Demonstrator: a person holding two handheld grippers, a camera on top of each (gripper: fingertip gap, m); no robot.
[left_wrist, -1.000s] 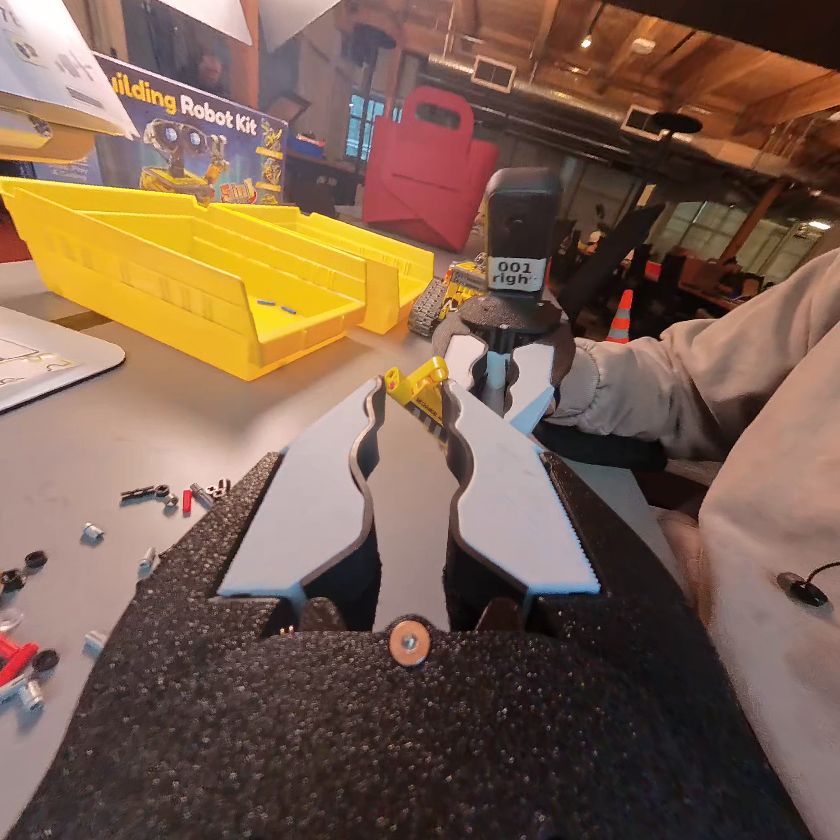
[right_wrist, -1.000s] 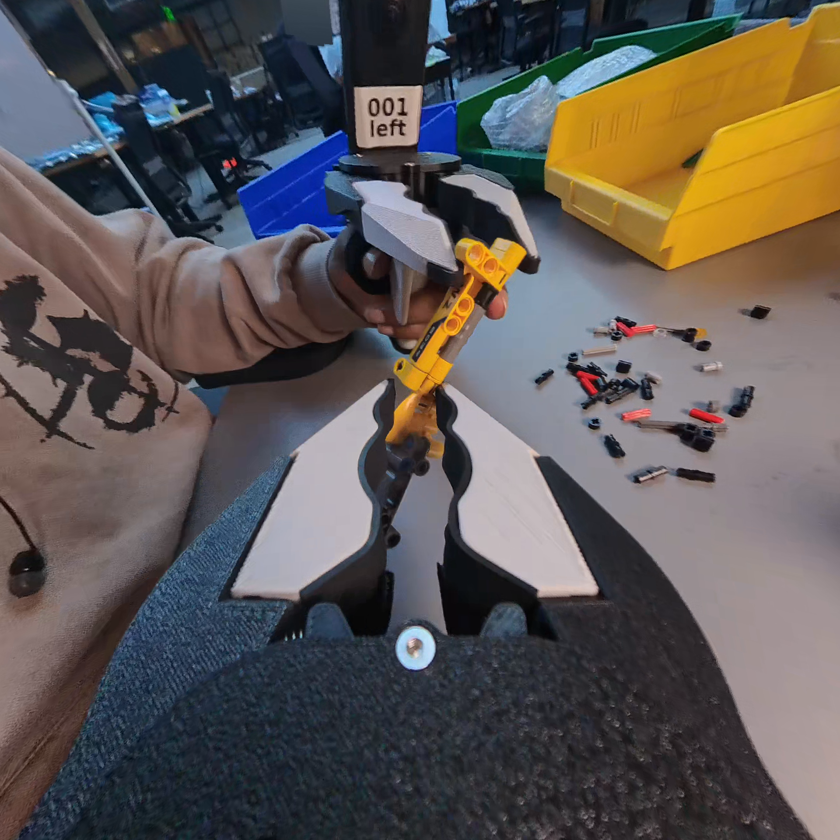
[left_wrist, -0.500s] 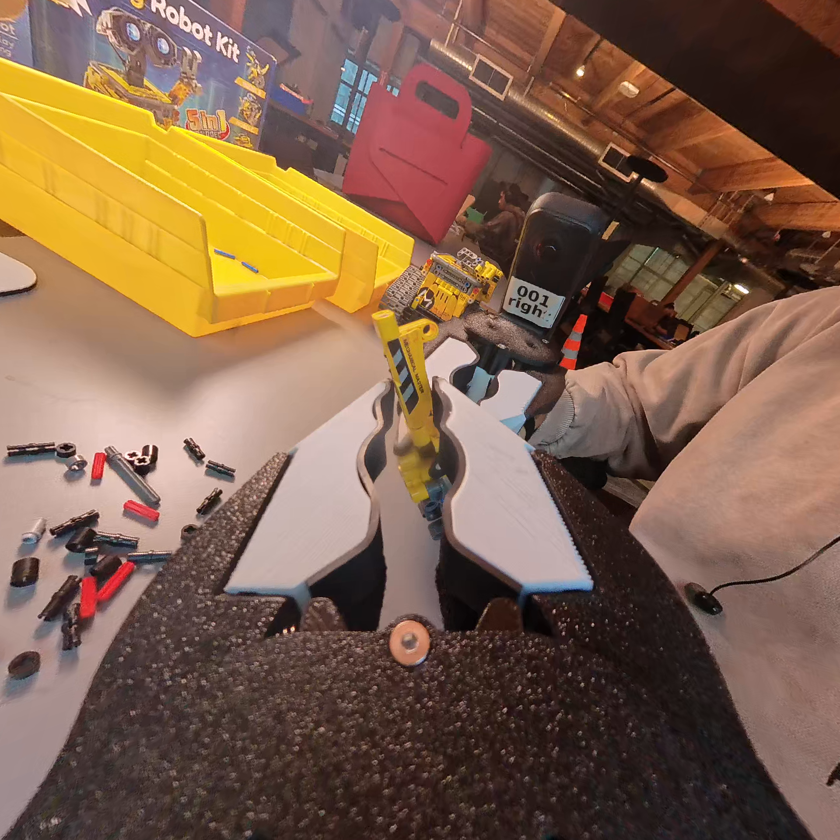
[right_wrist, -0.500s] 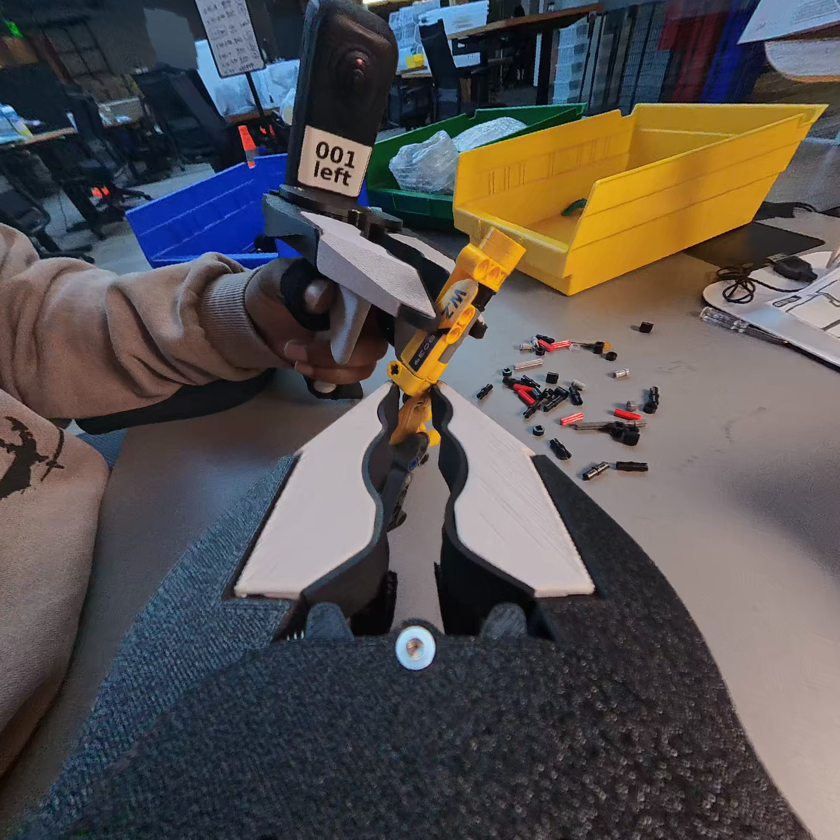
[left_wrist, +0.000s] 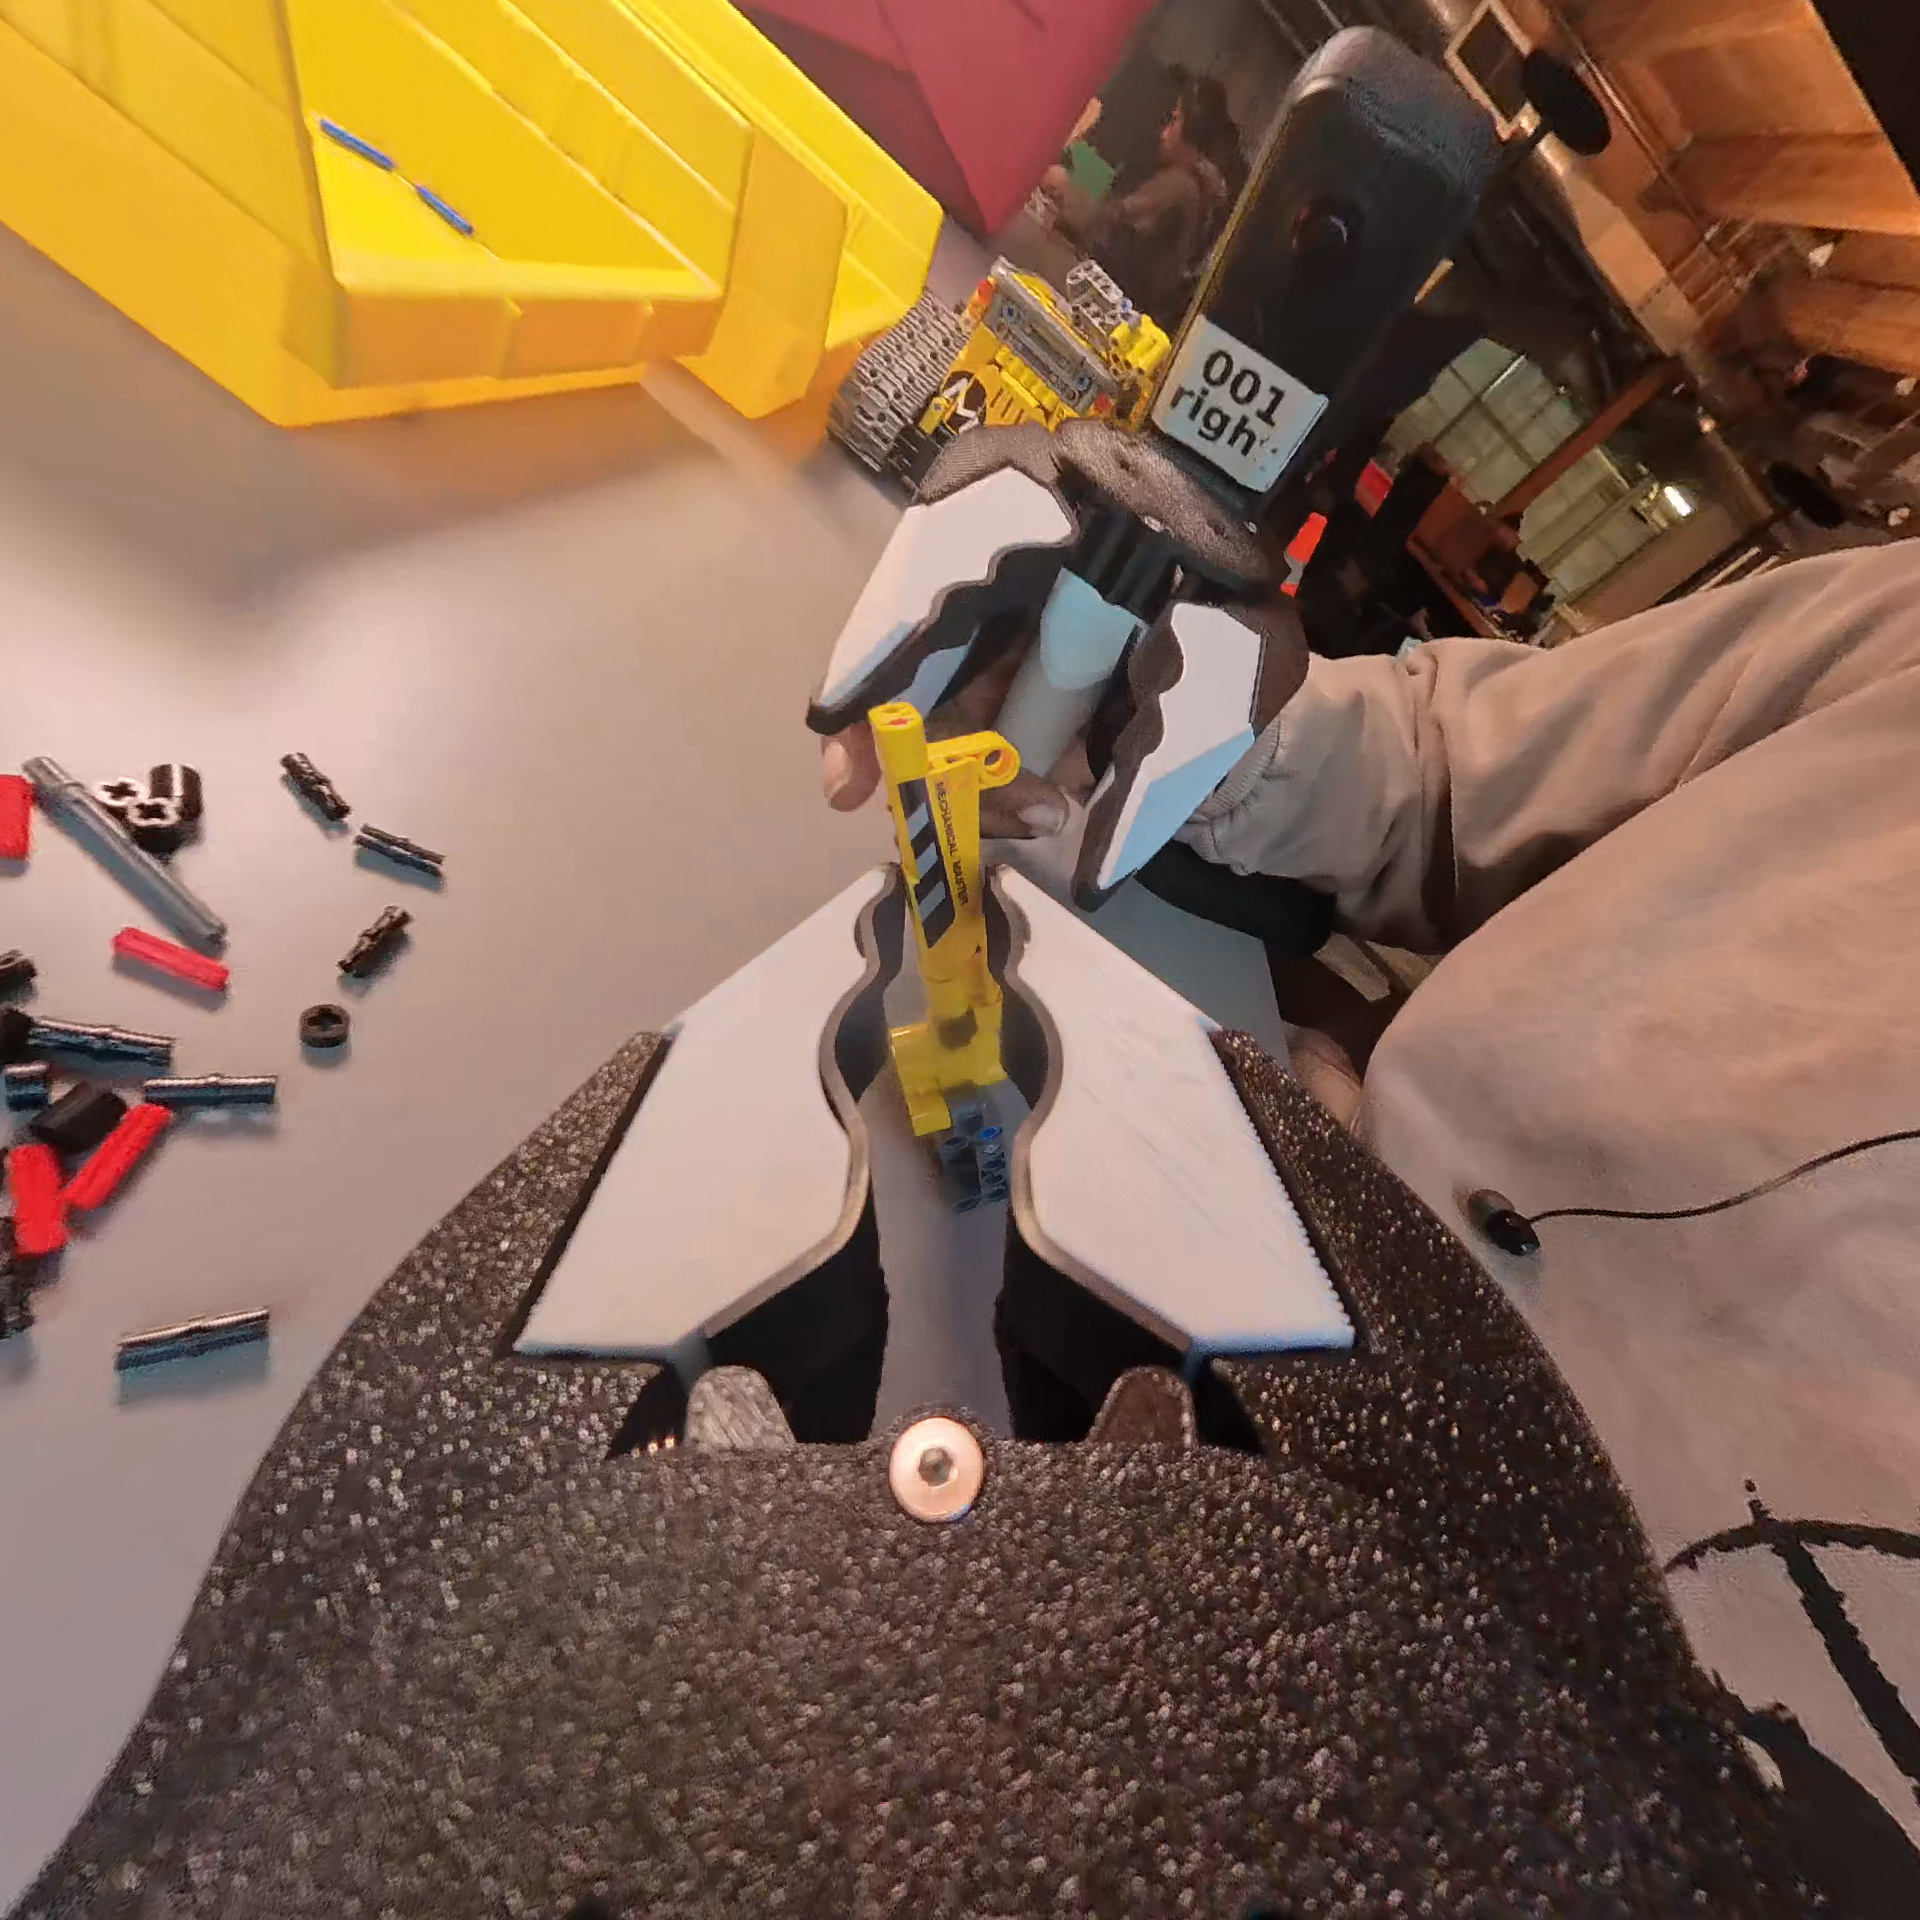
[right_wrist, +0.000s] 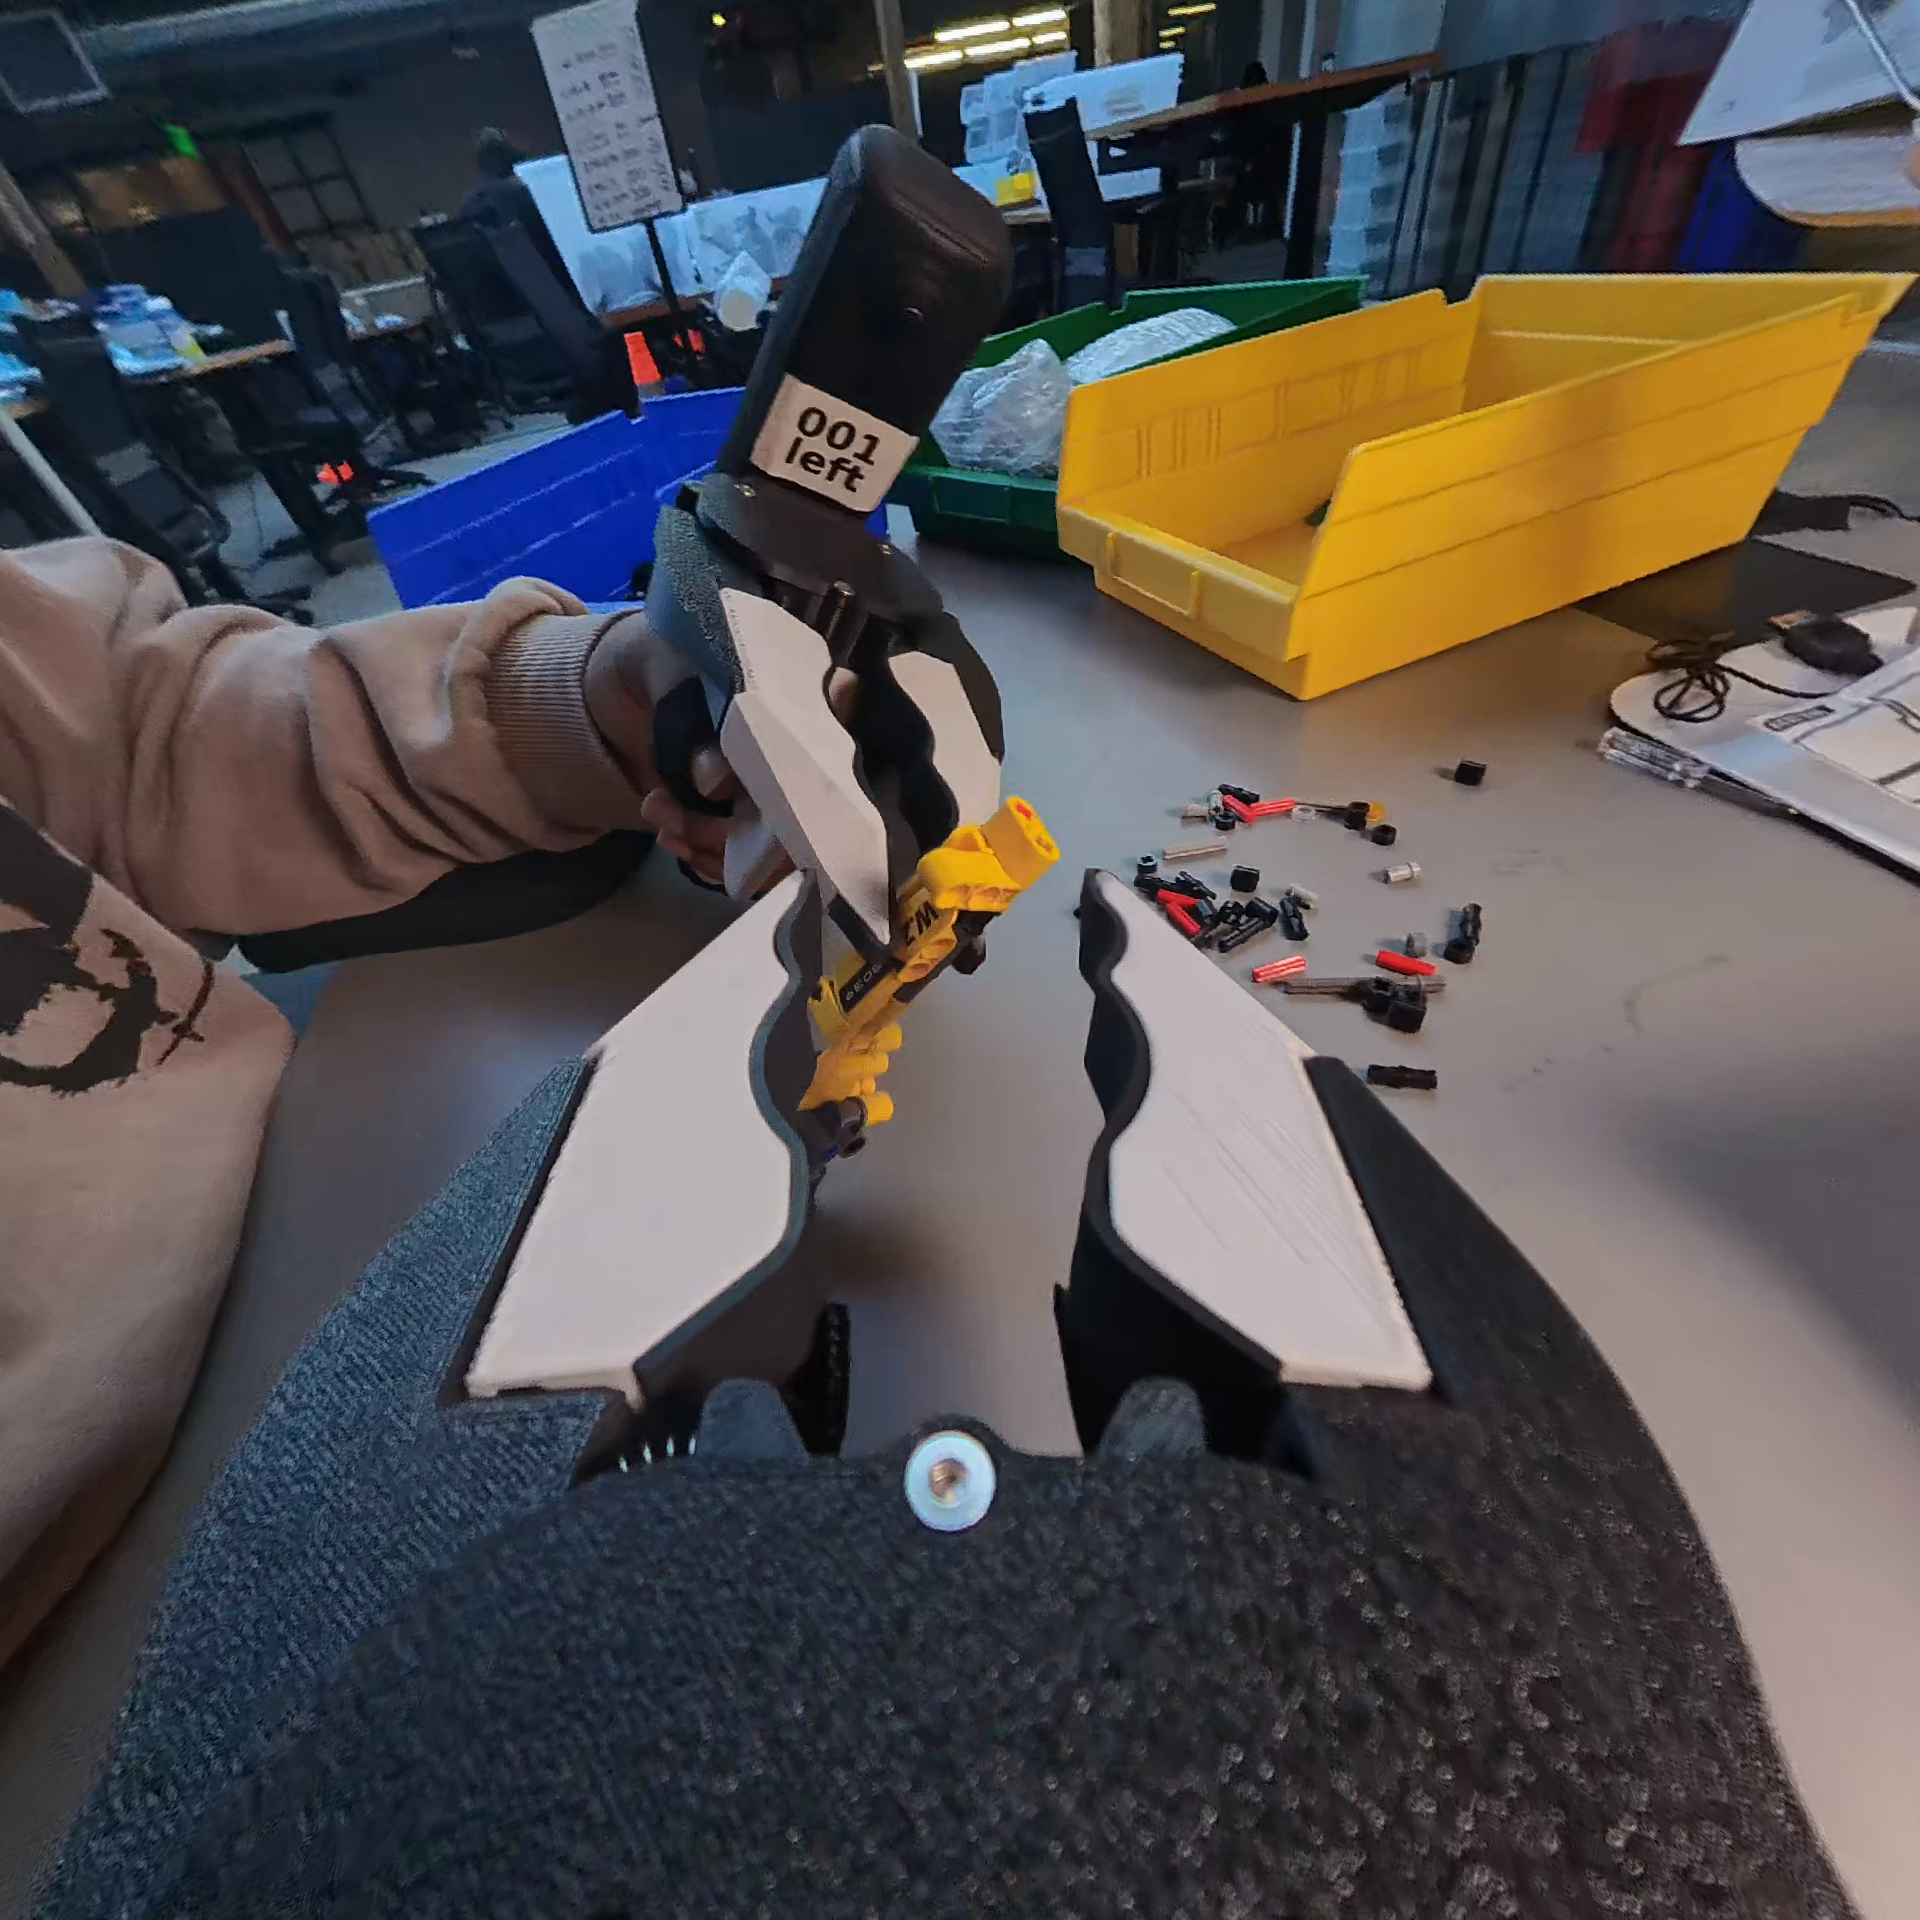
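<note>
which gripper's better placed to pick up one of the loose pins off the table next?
Right, probably. The right gripper is open and empty, with the loose pins just past its right finger. The left gripper is shut on the yellow arm piece, so it isn't free.

The toy beam piece (left_wrist: 940, 914) sits between the tips of the left hand-held gripper (left_wrist: 940, 894), standing up off the tabletop (left_wrist: 520, 644). The right hand-held gripper (left_wrist: 971, 800) hangs just behind it, jaws spread either side. Loose small parts (left_wrist: 156, 997) are scattered to the left, storage bins (left_wrist: 499, 208) further back, and a toy vehicle (left_wrist: 1018, 364) just right of the bins.
</note>
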